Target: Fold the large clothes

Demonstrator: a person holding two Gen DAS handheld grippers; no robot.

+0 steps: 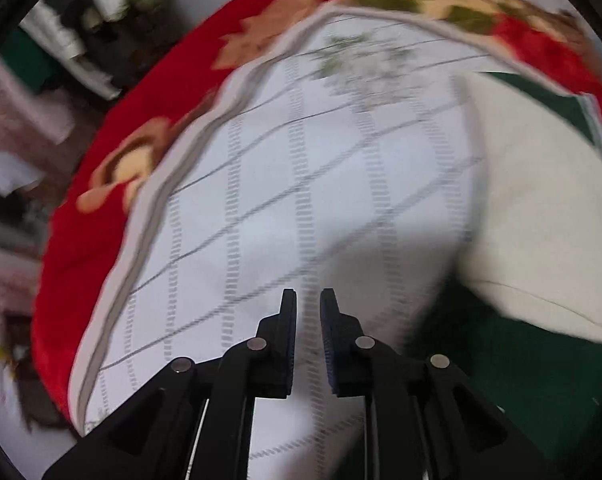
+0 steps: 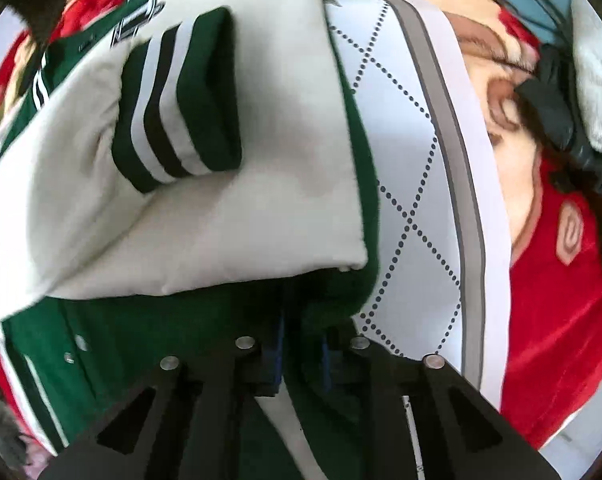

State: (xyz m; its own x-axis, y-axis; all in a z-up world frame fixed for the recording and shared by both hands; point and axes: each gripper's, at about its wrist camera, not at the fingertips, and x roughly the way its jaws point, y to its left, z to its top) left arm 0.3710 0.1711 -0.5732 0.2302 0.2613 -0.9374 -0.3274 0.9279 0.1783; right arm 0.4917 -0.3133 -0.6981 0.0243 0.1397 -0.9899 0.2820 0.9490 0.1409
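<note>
Matte black left gripper [image 1: 308, 300] and right gripper [image 2: 301, 344]; triangular cutouts, round silver pins, blue-edged finger pads [image 1: 329, 344].

A white sheet [image 1: 285, 208] with a grey diamond grid is spread over a red floral blanket [image 1: 113, 184]. A green-and-cream jacket [image 2: 205, 216] is laid on the sheet.

One jacket [image 2: 205, 208] is in view, green with cream sleeves; two sleeves [image 2: 261, 92] show in the right wrist view, and one cuff [image 2: 181, 96] carries two white stripes and one black stripe. One white quilted sheet [image 1: 285, 184] lies under it, on one red flowered blanket [image 1: 173, 92]. Two grippers appear, a left gripper [image 1: 308, 308] and a right gripper [image 2: 301, 340]. One blurred heap of clothes [image 1: 85, 24] sits at the far edge.
</note>
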